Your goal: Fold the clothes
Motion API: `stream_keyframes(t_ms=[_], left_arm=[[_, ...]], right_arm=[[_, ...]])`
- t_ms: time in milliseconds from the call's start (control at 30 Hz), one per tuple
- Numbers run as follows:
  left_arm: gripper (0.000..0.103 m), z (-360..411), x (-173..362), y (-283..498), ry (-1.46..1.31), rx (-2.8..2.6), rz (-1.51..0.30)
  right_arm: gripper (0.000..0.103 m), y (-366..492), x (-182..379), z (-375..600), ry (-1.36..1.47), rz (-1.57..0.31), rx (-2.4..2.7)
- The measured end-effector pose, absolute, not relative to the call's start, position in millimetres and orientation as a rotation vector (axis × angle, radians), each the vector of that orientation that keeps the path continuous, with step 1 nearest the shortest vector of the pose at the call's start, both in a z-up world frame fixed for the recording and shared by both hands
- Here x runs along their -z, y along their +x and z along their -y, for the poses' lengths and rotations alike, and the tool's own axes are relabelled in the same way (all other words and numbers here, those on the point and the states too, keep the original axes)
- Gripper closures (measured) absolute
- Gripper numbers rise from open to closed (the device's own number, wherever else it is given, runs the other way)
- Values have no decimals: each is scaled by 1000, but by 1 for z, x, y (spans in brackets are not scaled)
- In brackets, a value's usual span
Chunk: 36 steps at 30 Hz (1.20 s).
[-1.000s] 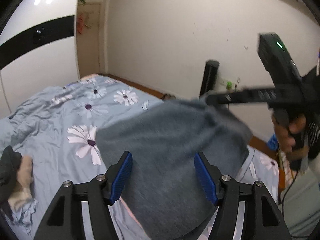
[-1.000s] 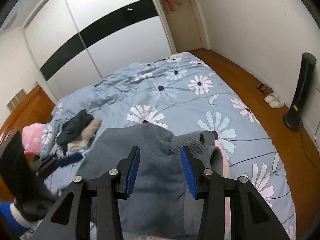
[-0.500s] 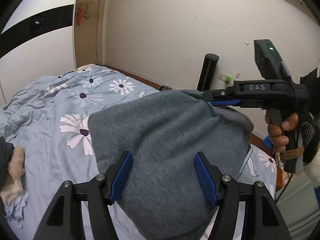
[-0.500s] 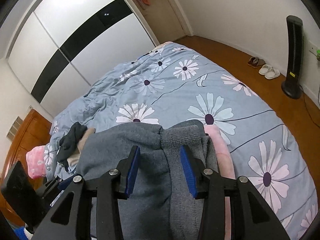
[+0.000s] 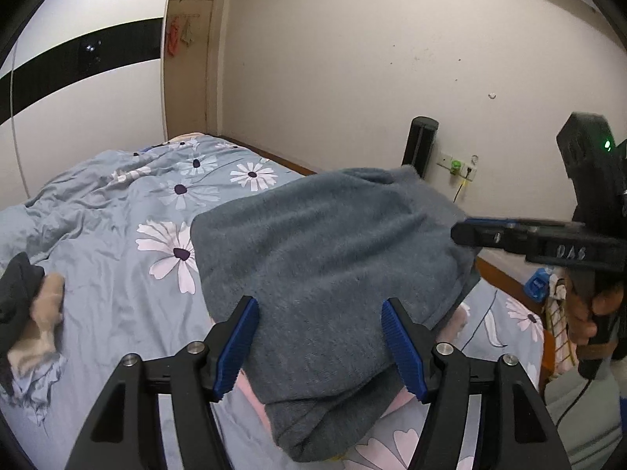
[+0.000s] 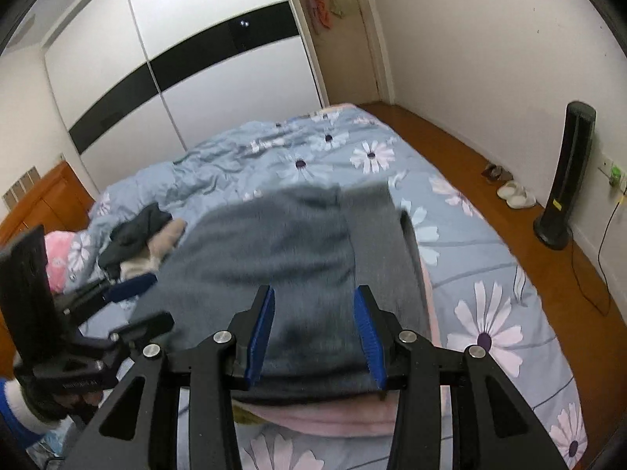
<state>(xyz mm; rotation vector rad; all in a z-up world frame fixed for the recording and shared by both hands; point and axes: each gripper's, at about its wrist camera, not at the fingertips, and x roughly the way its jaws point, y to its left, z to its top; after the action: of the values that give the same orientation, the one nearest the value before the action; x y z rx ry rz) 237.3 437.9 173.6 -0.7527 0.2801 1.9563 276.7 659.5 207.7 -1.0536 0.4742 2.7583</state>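
Note:
A folded grey-blue sweater (image 5: 321, 254) (image 6: 274, 258) lies on a pink garment (image 6: 313, 415) on the flowered bed cover (image 5: 117, 274). My left gripper (image 5: 319, 344) hovers over the sweater's near edge. Its jaws are opening, and the cloth shows between the blue pads without being pinched. In the right wrist view this gripper (image 6: 156, 299) sits at the sweater's left side. My right gripper (image 6: 313, 333) stands over the sweater's near edge with its pads apart and not pressing. In the left wrist view the right gripper (image 5: 458, 231), held by a hand, is at the sweater's right edge.
A heap of dark and beige clothes (image 6: 137, 231) (image 5: 15, 293) lies on the bed to the left, next to a pink item (image 6: 58, 250). A black tower fan (image 6: 564, 180) and slippers (image 6: 517, 196) stand on the wooden floor. A wardrobe (image 6: 196, 58) fills the far wall.
The sweater's bunched edge now lies flat, folded over the body. Both grippers have drawn back a little. In the left wrist view the right gripper has slid right, off the cloth's top.

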Motion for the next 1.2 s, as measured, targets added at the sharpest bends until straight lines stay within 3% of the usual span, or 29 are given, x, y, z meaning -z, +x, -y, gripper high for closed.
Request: stream_keyframes(t_ms=[300, 600, 700, 767, 900, 967, 1200], left_arm=[[24, -447, -164, 245, -735, -1965, -329], [24, -422, -193, 254, -745, -1974, -216], [18, -410, -191, 262, -760, -1984, -214], [15, -405, -186, 266, -778, -1982, -207], [10, -394, -169, 274, -838, -1985, -188], [1, -391, -163, 278, -849, -1989, -193], [0, -388, -149, 288, -860, -2030, -235]], right_arm=[[59, 275, -175, -670, -1037, -594, -2716], [58, 296, -203, -651, -1017, -557, -2689], [47, 311, -204, -639, -1028, -557, -2656], [47, 319, -201, -631, -1038, -548, -2653], [37, 323, -190, -610, -1084, -466, -2630], [32, 324, -183, -601, -1104, -449, -2627], [19, 324, -171, -584, -1122, -413, -2615]])
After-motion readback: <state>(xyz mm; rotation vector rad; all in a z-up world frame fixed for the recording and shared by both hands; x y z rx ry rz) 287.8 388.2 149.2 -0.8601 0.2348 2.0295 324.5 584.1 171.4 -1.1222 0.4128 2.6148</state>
